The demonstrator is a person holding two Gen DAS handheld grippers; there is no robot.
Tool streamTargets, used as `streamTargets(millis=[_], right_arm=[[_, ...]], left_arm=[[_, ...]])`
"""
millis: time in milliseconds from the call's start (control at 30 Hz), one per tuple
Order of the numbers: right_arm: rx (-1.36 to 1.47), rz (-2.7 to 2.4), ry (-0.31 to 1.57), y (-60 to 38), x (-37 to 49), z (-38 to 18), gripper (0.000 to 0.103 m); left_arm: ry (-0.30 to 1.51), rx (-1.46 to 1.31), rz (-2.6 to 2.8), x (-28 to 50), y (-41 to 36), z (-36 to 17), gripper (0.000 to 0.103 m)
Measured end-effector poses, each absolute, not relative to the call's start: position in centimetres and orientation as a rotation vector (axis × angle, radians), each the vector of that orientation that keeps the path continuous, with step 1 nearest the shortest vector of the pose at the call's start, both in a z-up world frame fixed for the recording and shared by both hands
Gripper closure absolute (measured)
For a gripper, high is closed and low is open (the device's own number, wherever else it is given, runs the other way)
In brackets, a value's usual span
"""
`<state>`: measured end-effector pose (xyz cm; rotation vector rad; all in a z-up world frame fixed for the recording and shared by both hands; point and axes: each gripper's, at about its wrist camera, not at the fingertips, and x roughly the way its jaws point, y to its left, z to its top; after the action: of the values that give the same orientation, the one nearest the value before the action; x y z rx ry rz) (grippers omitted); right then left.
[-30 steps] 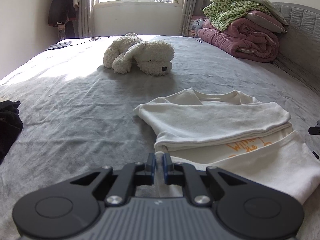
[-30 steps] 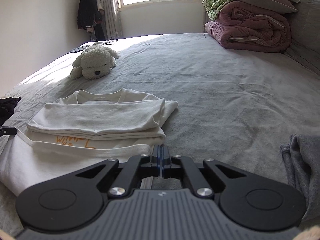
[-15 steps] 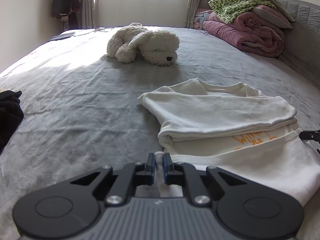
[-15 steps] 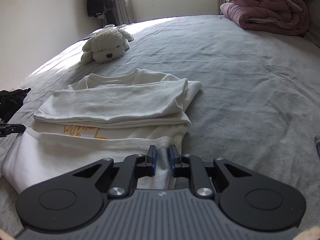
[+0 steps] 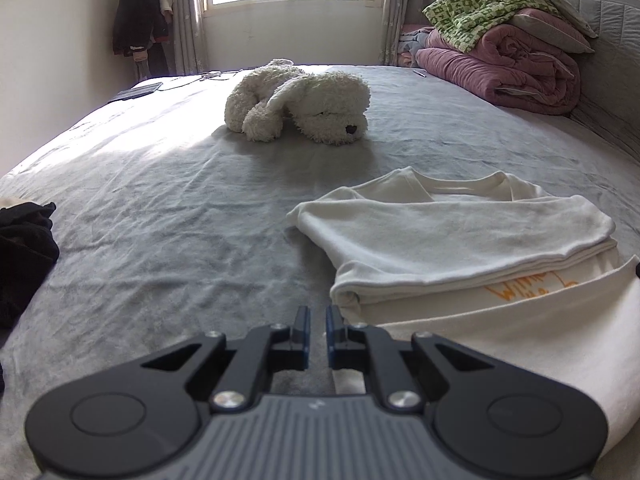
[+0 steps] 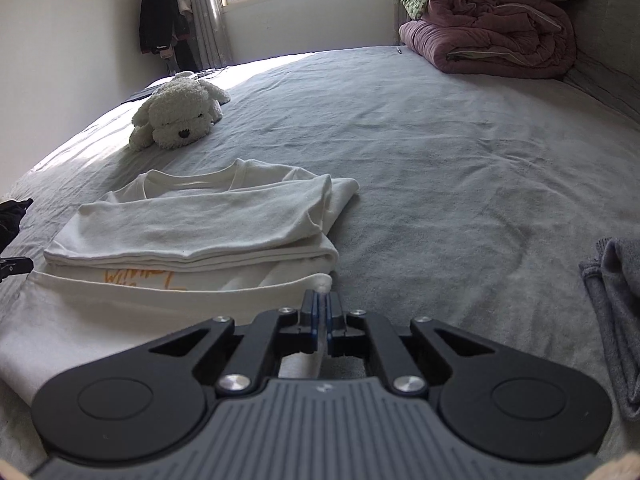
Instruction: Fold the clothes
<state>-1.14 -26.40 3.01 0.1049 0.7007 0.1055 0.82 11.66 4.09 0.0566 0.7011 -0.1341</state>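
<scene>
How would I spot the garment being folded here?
Start at the big grey bed and find the fluffy white toy dog. Nearer the camera lies a cream T-shirt, sleeves folded across; unlike the darker garments at the bed's edges, it shows orange lettering.

I see a soft matt cotton-like shirt (image 6: 192, 224) ahead of my fingers, a wrinkled matt grey sheet (image 6: 440, 184) beneath, a fuzzy plush dog (image 5: 304, 100) beyond, and matt black plastic fingers (image 6: 310, 312).
</scene>
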Motion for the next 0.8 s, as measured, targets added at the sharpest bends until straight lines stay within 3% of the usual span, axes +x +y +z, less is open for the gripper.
streamTargets(millis=[133,333,467,567,667,800], right_arm=[[0.105,0.109,0.702,-26.3,-1.3,2.9,0.099],[0.114,0.113,0.695,-26.3,-1.5,3.1,0.099],[0.119,0.107,0.680,-26.3,-1.8,3.5,0.099],[0.128,0.097,0.669,-26.5,-2.1,3.7,0.099],[0.136,0.087,0.659,-26.6,-2.5,3.9,0.099],[0.156,0.083,0.651,-27.0,-2.9,4.2,0.099]], left_arm=[[0.727,-0.041,-0.161,0.6,12.9,4.5,0.094],[0.802,-0.228,-0.140,0.8,15.6,4.1,0.081],[0.798,-0.168,-0.167,0.6,14.2,3.8,0.077],[0.794,-0.123,-0.188,0.4,13.1,3.6,0.077],[0.788,-0.078,-0.207,0.2,12.0,3.4,0.090],[0.742,-0.044,-0.237,-0.6,11.6,4.1,0.094]])
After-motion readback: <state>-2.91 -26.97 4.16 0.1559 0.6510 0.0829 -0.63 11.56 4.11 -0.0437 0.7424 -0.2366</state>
